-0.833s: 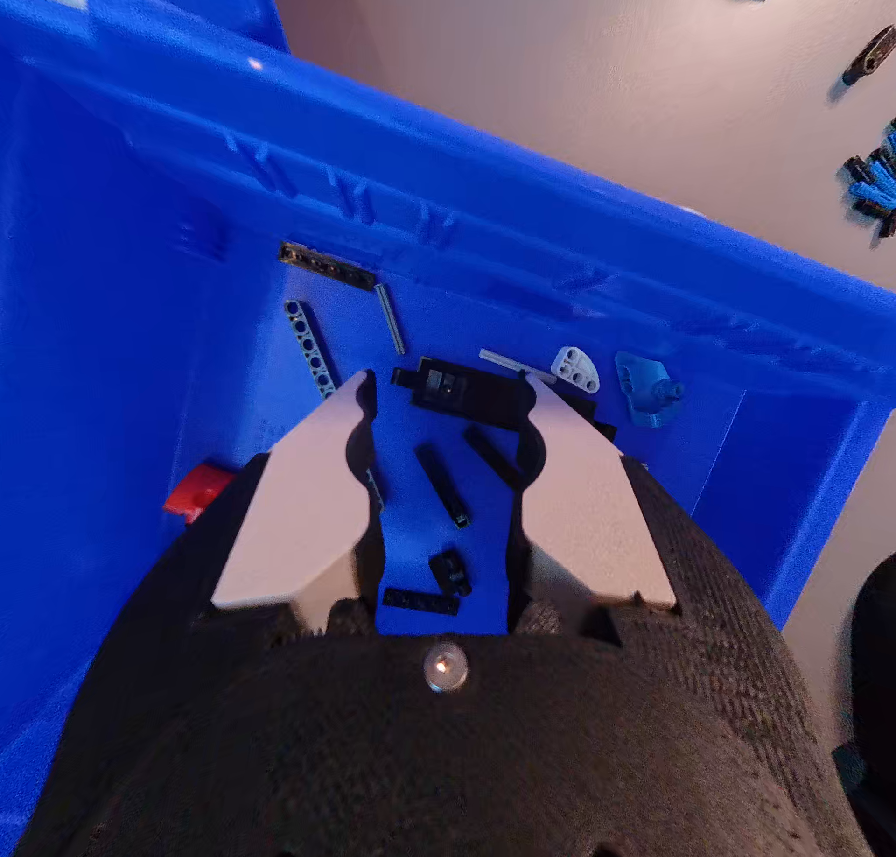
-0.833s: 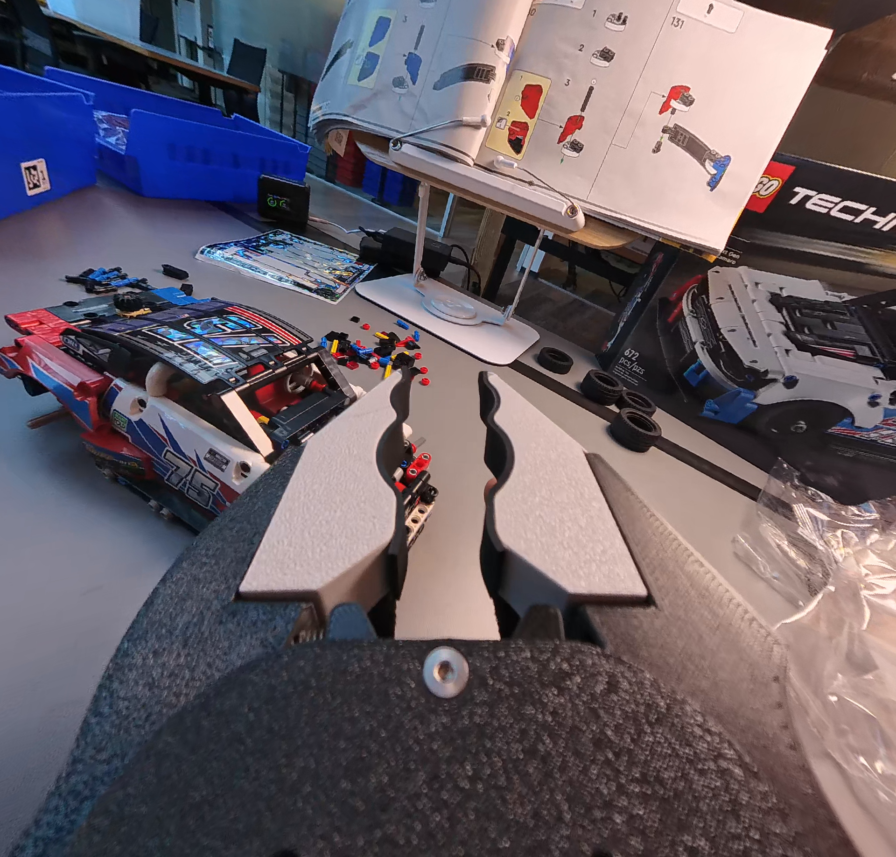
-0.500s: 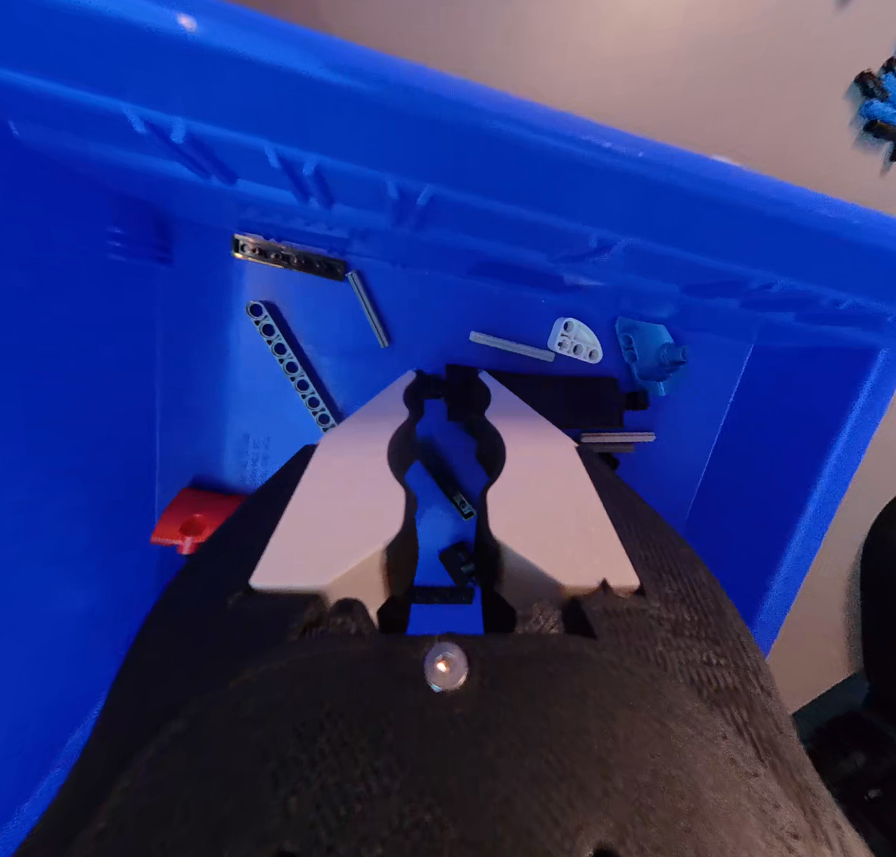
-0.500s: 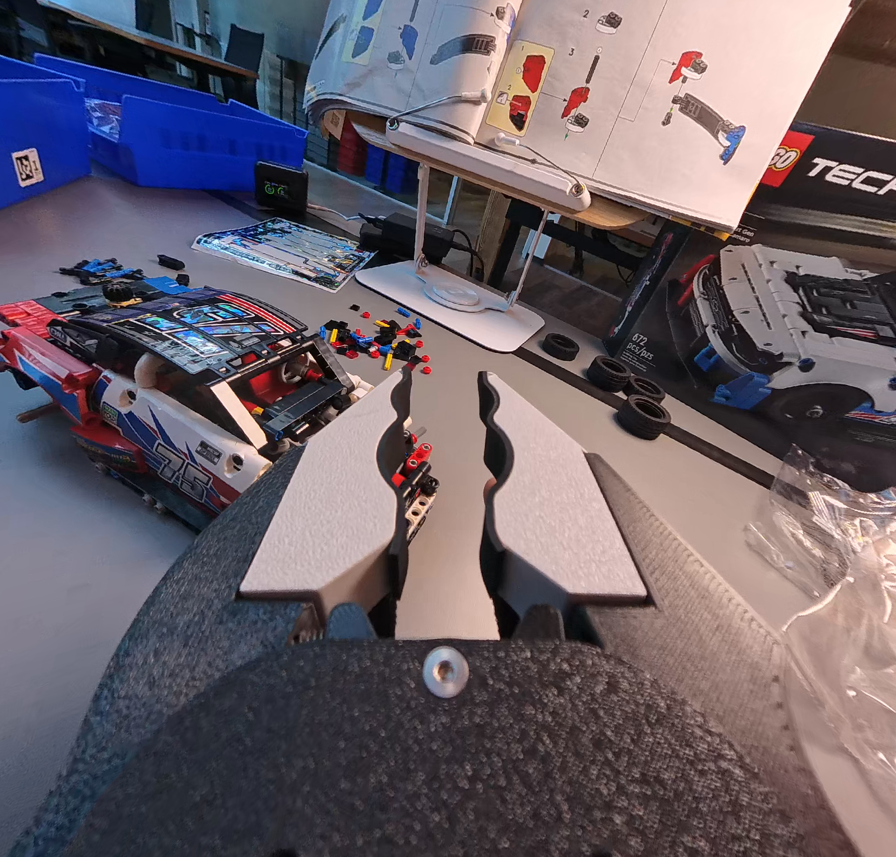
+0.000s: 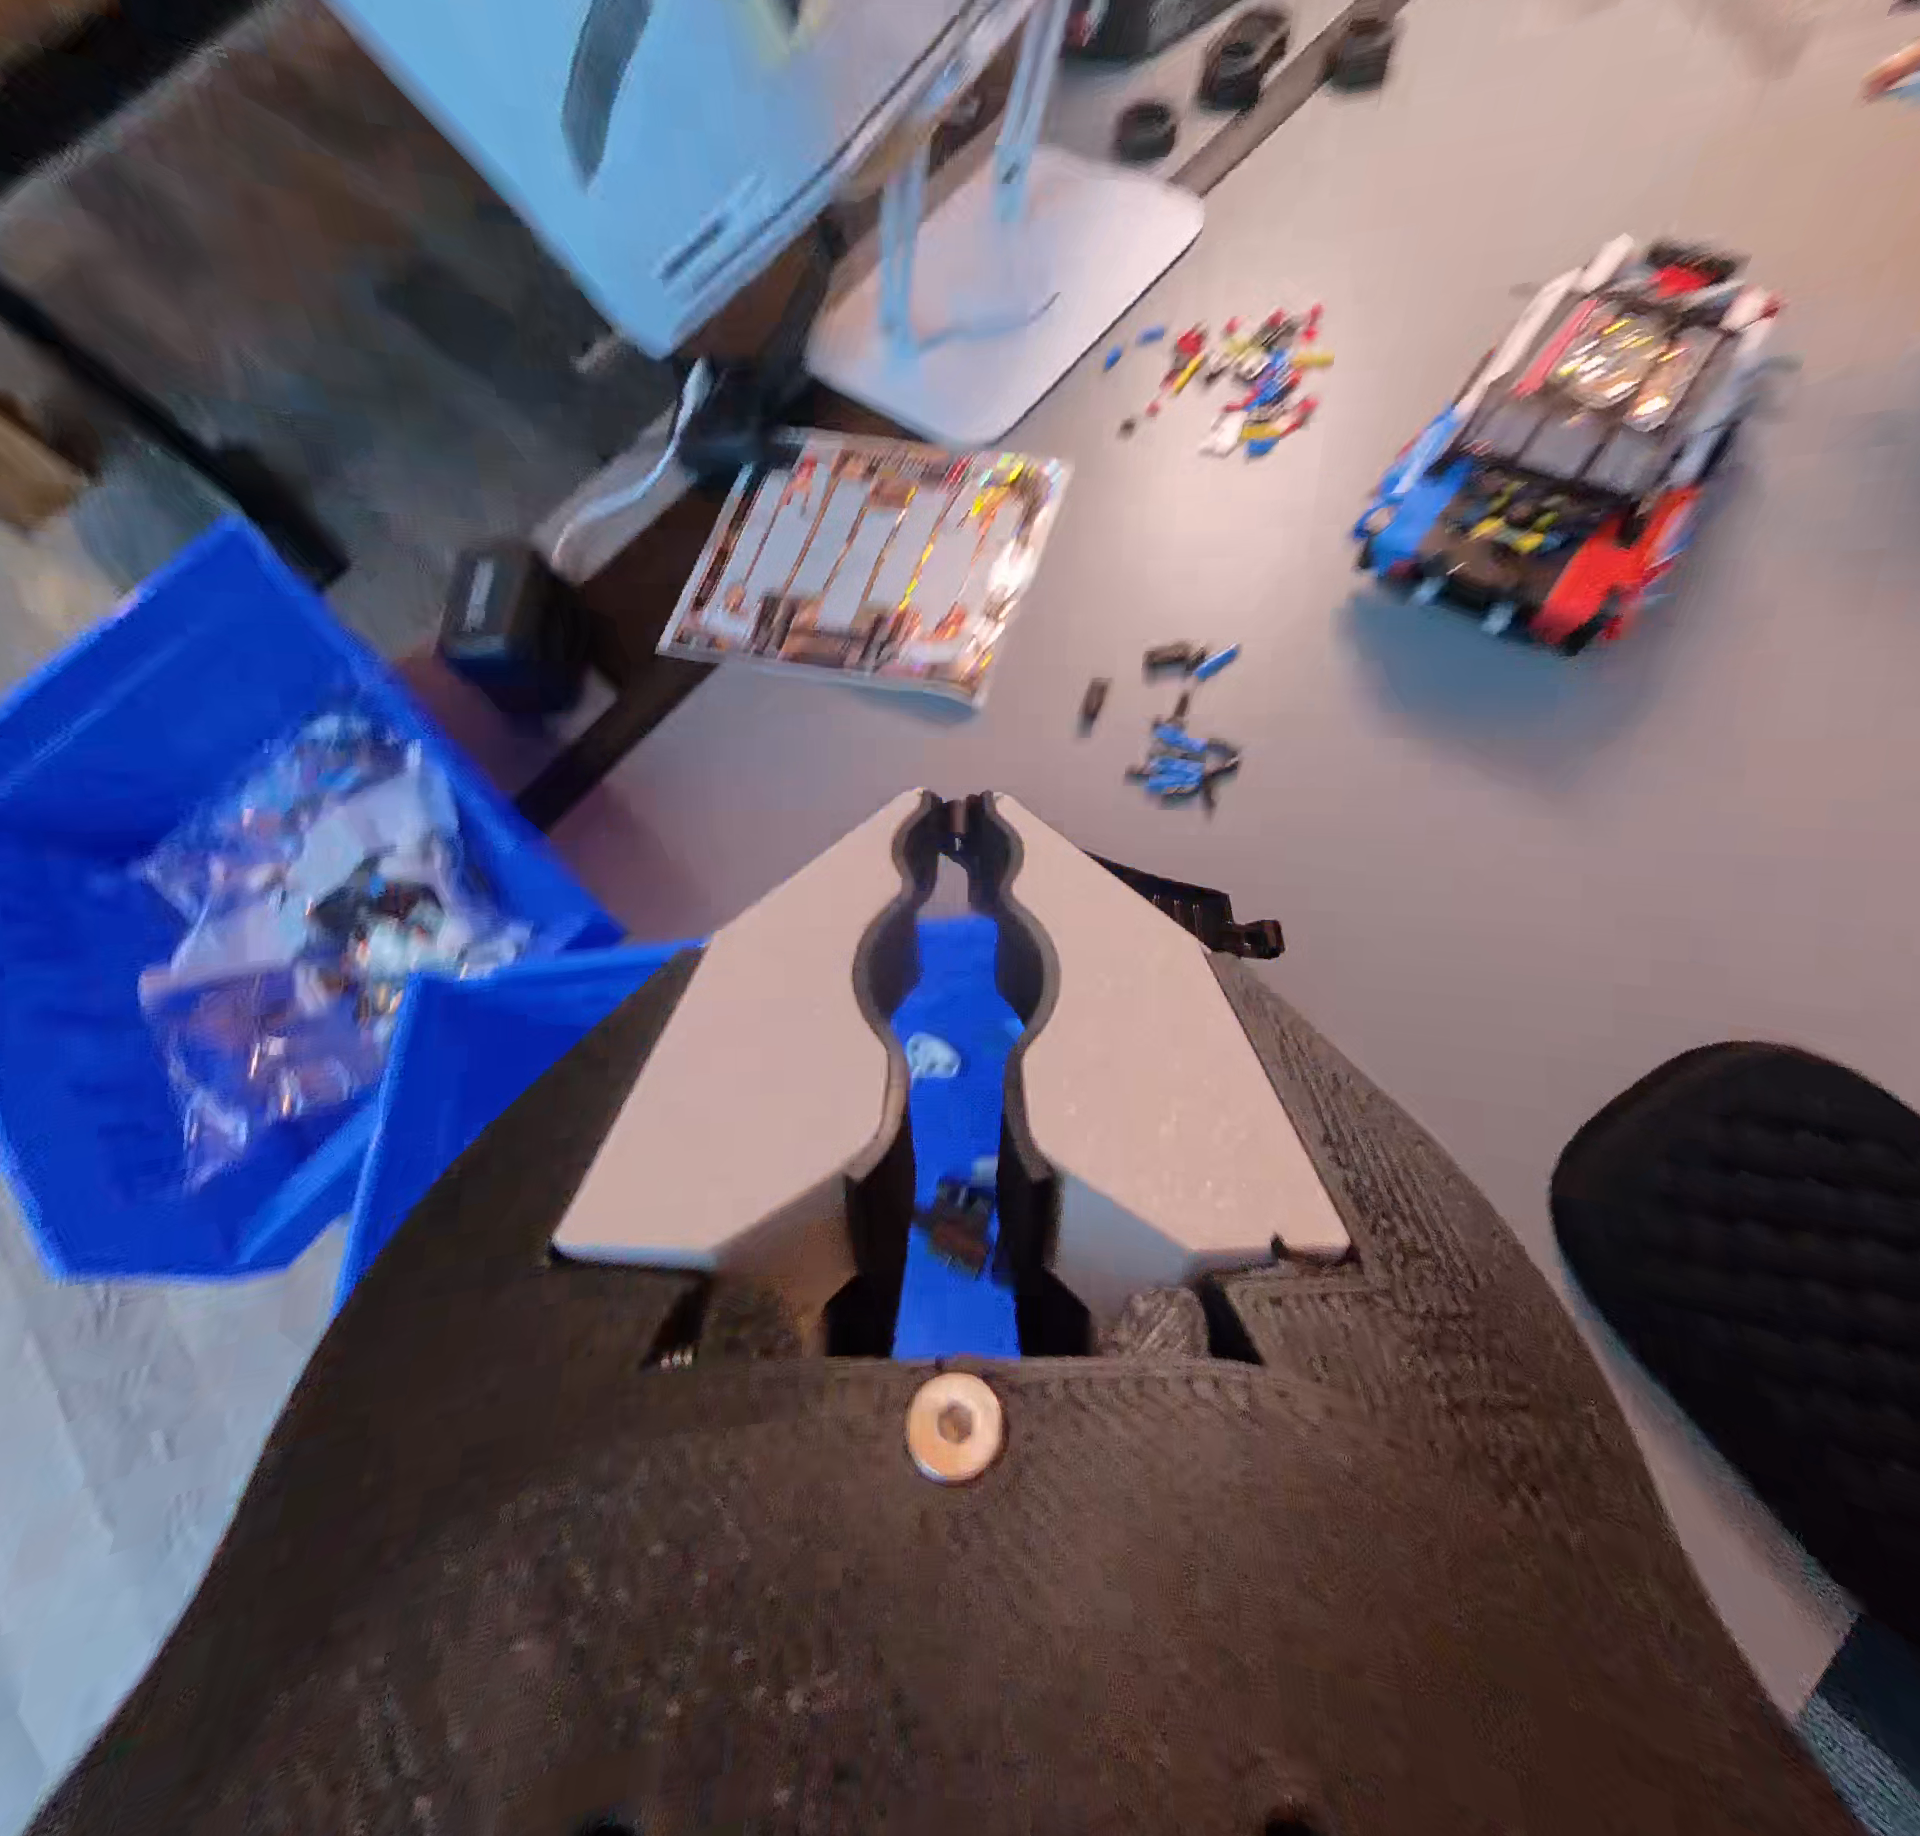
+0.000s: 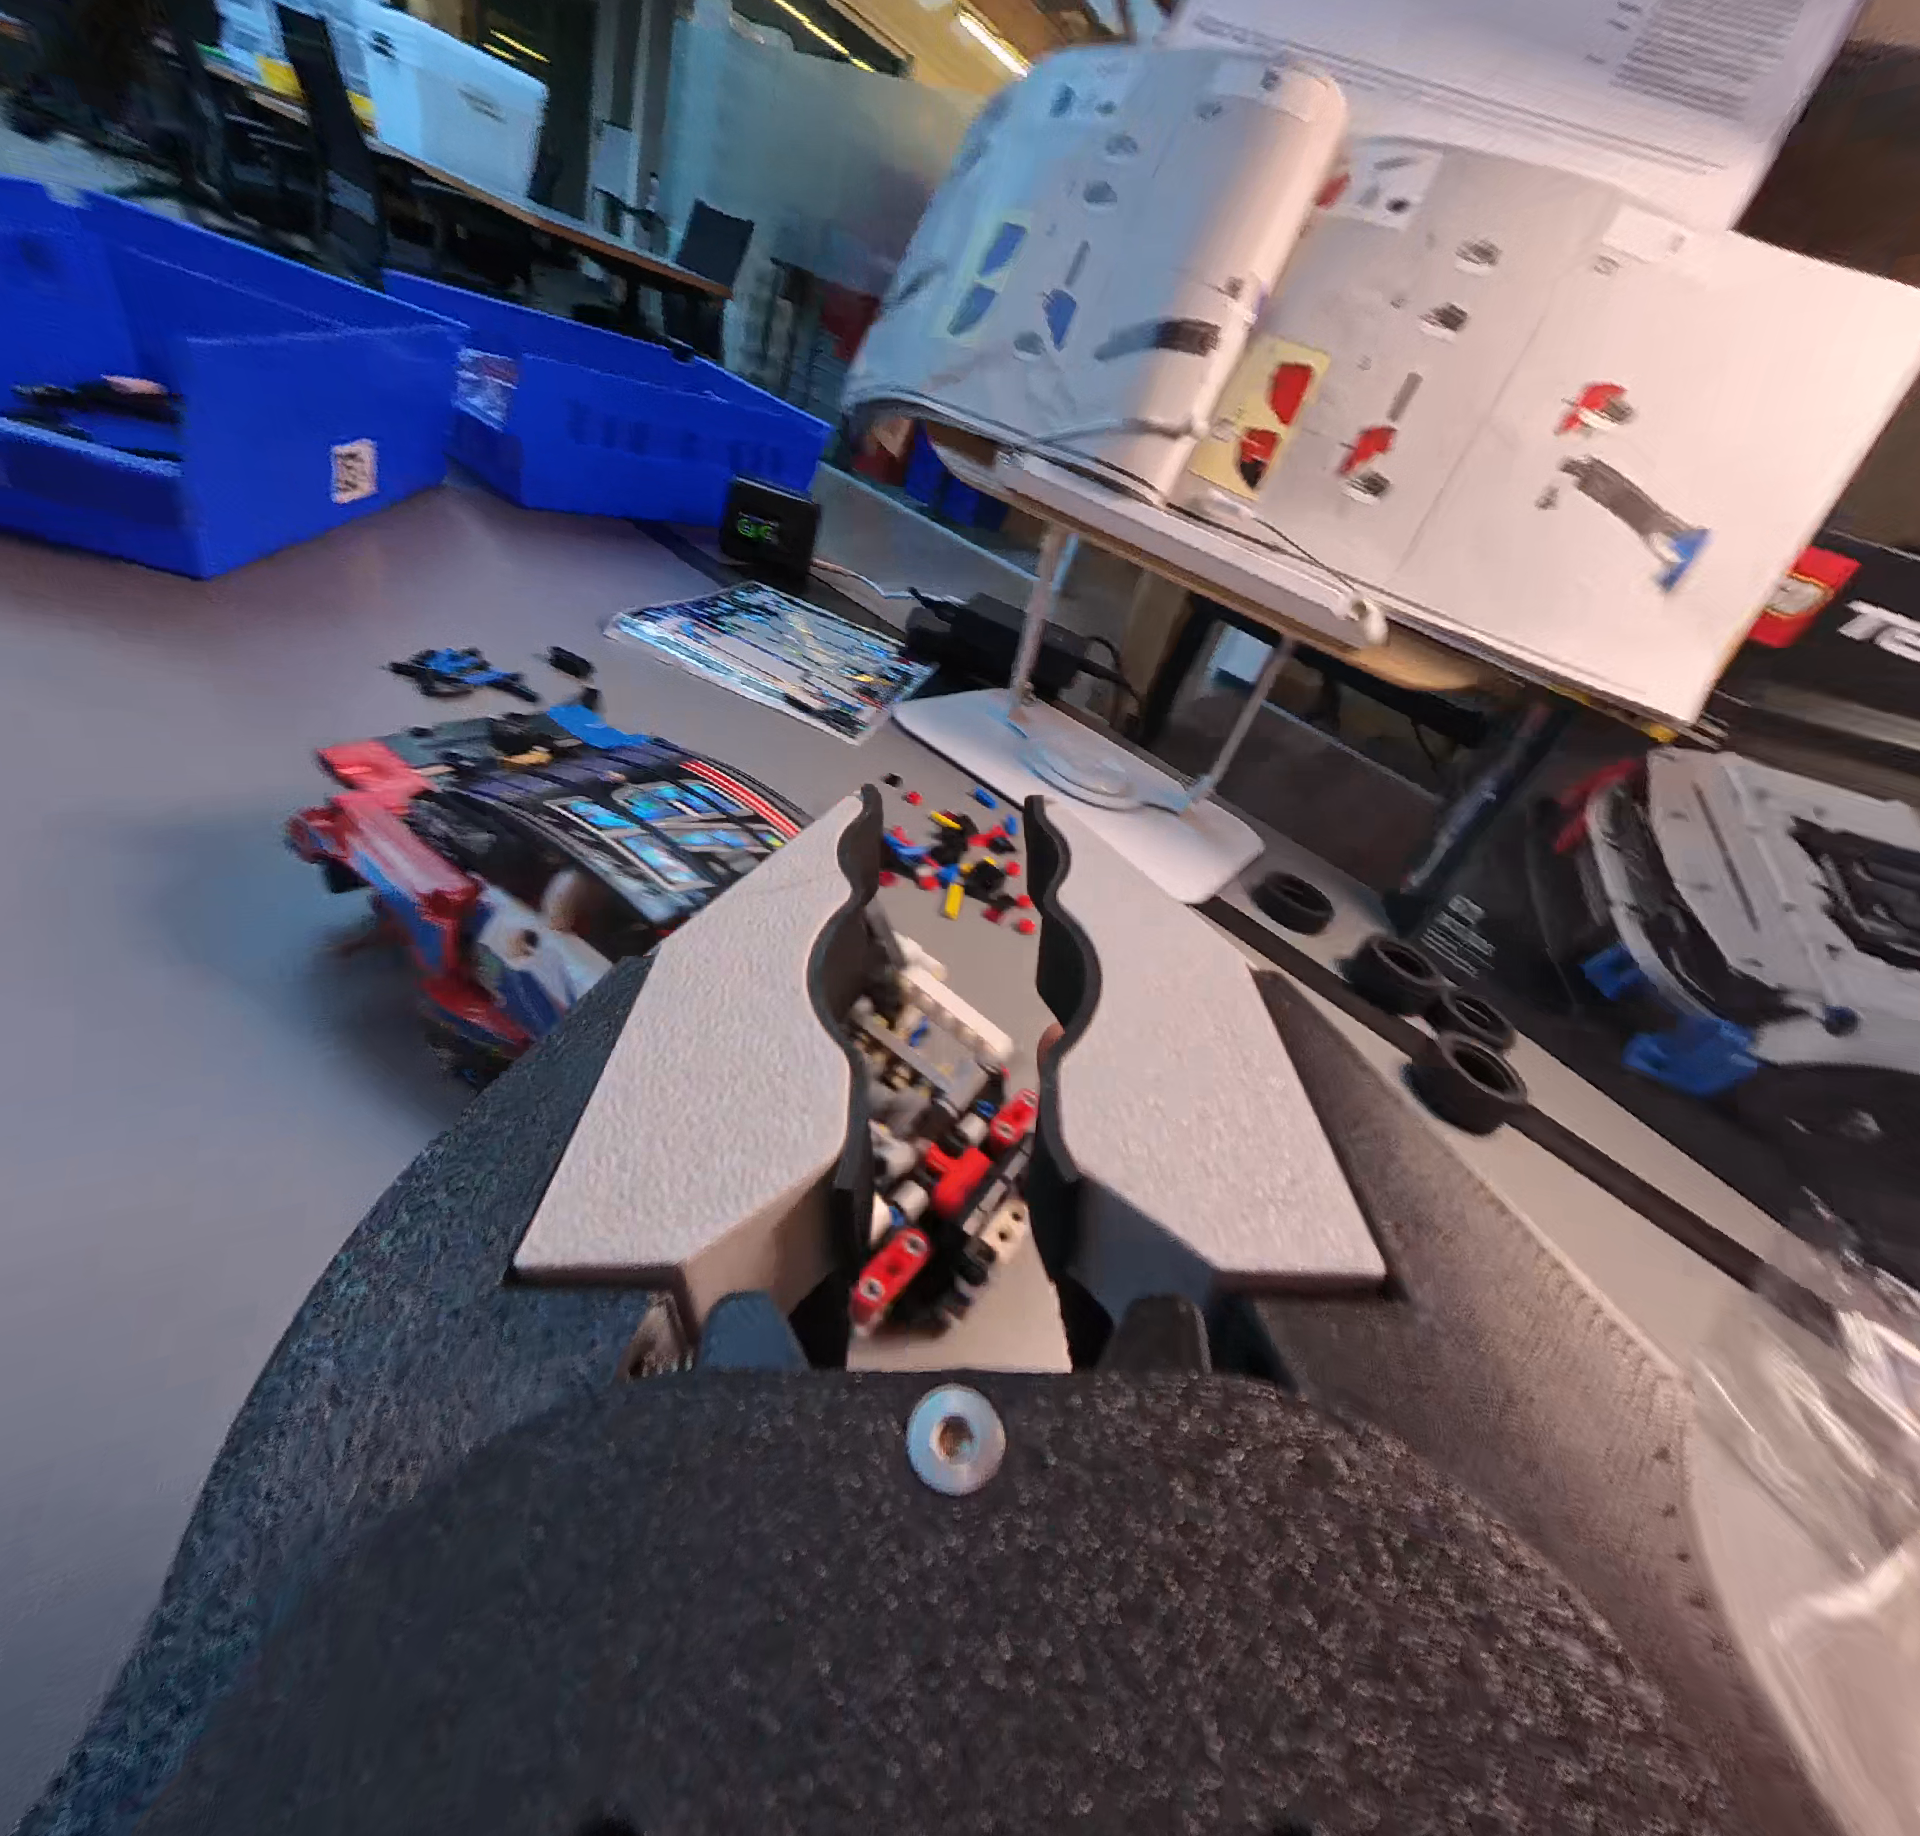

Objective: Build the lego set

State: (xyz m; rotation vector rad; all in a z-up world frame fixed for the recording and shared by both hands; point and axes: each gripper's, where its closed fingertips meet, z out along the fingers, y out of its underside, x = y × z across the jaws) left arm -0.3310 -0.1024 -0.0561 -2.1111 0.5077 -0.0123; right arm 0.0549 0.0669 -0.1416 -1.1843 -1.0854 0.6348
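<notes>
A: Grey worktop [image 5: 1455, 851] in a workshop, shelving and desks blurred behind. Where's the model?

B: Part-built lego car [image 6: 540, 851], red, blue and white, sits on the worktop left of the right gripper [image 6: 951, 810]; in the left wrist view it's at the far right [image 5: 1558, 467]. A loose sub-assembly [image 6: 945, 1111] with red and white parts lies on the table, seen through the gap between the right fingers.

A: Tongs?

B: Left gripper [image 5: 954, 810]: tips nearly together, pinching a black lego piece [image 5: 1195, 903] that sticks out to the right of the tips. It hangs above the blue bin [image 5: 468, 1059]. Right gripper: narrow gap, nothing gripped.

A: Around it?

B: Scatter of small coloured pieces [image 6: 956, 851] beyond the right tips. Small blue-and-black pile [image 5: 1179, 747] near the left tips. Sticker sheet [image 5: 873, 560] flat on the table. Instruction booklet [image 6: 1455, 352] open on a white stand [image 6: 1081, 778]. Four black tyres [image 6: 1434, 997] along the table edge, set box [image 6: 1766, 903] behind them. Second blue bin [image 5: 156, 903] holds a clear parts bag [image 5: 312, 955]. Frames are motion-blurred.
</notes>
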